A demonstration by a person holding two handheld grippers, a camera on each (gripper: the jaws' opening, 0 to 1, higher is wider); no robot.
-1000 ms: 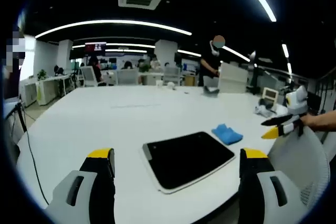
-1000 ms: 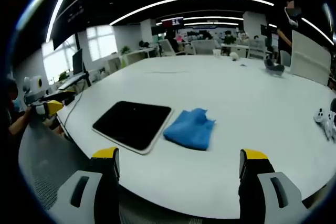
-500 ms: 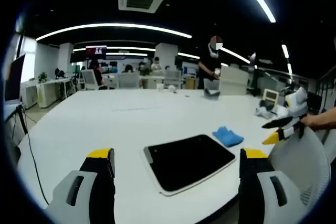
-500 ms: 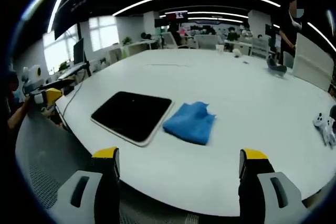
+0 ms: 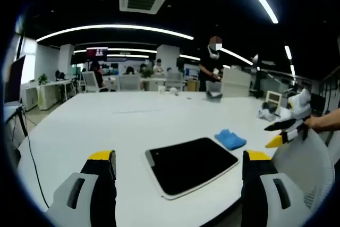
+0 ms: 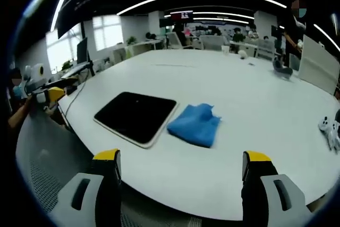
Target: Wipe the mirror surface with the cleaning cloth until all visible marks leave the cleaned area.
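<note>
Lying flat on the white table [image 6: 249, 104], the mirror [image 6: 136, 117] is a dark, rounded-corner slab with a pale rim, set near the table's near edge; in the left gripper view the same mirror [image 5: 191, 164] sits between that gripper's two jaws, a little beyond them. The cleaning cloth [image 6: 194, 125], blue and crumpled, rests just beside the mirror's right edge in the right gripper view, and appears as a small blue heap [image 5: 230, 139] past the mirror's far right corner in the left gripper view. The left gripper [image 5: 179, 159] has its yellow-tipped jaws spread wide apart and grips nothing. The right gripper [image 6: 181, 159] likewise has its jaws wide apart and empty, short of the table edge, and it also shows at the right of the left gripper view [image 5: 287, 126]. A person [image 5: 213, 62] stands at the table's far side.
</note>
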